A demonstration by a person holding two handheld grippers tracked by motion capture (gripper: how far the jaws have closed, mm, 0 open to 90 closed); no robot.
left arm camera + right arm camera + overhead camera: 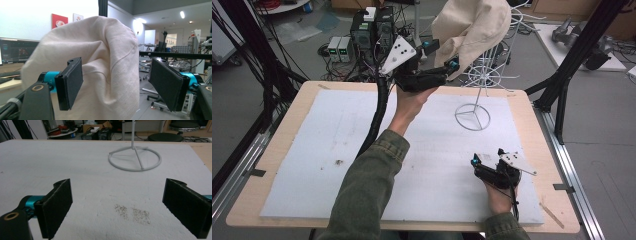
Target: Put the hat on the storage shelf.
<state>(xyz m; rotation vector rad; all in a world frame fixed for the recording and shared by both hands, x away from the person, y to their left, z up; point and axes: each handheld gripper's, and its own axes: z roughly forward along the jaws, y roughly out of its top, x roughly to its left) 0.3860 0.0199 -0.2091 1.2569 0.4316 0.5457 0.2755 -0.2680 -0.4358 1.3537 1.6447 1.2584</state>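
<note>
A cream cloth (472, 25) hangs draped over the top of a white wire stand (486, 75), whose ring base (472, 117) rests on the white foam mat (312, 150). My left gripper (443, 54) is raised at the cloth's left side and is open. In the left gripper view the cloth (100, 62) bulges just ahead of the left gripper (116, 75), with both pads clear of it. My right gripper (488, 156) sits low on the mat at the front right, open and holding nothing. The right gripper (117, 195) faces the ring base (135, 158).
The mat covers a wooden table (532, 125). Black frame posts (562, 85) stand at the right and left edges. Electronics boxes and cables (372, 35) sit on the floor behind the table. A dark speckled patch (132, 212) marks the mat before the right gripper.
</note>
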